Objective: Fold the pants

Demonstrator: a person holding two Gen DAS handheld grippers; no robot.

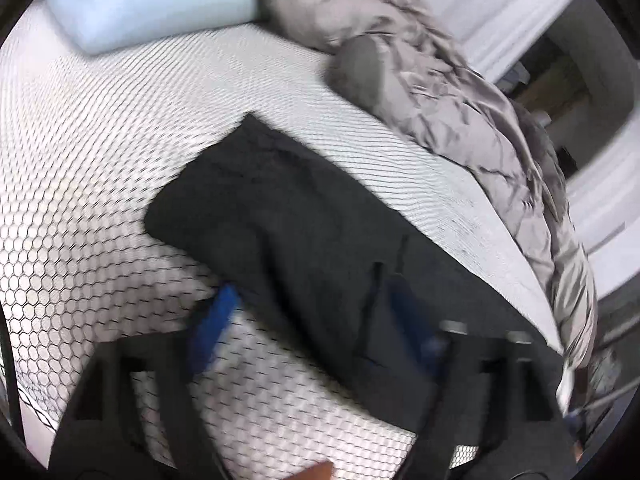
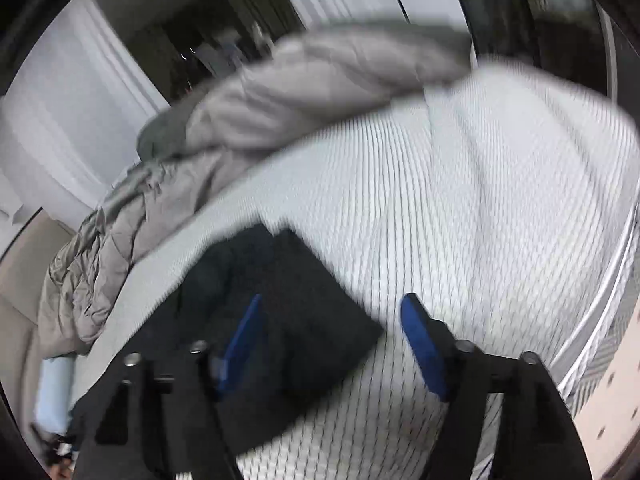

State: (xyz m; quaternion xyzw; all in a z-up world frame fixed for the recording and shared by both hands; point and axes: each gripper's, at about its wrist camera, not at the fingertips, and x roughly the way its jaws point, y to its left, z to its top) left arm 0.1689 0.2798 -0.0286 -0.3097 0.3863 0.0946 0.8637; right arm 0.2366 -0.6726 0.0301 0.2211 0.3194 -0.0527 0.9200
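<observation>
The dark pants [image 1: 296, 224] lie flat on the white honeycomb-patterned mattress [image 1: 100, 160], folded into a long band. My left gripper [image 1: 312, 312] is open above their near part; its blue fingers [image 1: 214, 320] stand wide apart, one over the mattress, one over the cloth. In the right wrist view the pants [image 2: 296, 292] lie at lower left. My right gripper [image 2: 332, 328] is open just above their corner, holding nothing. Both views are motion-blurred.
A crumpled grey duvet [image 1: 460, 92] lies along the far side of the bed, also in the right wrist view [image 2: 280, 96]. A pale blue pillow [image 1: 148, 0] sits at the head. White walls and a dark doorway [image 2: 208, 40] lie beyond.
</observation>
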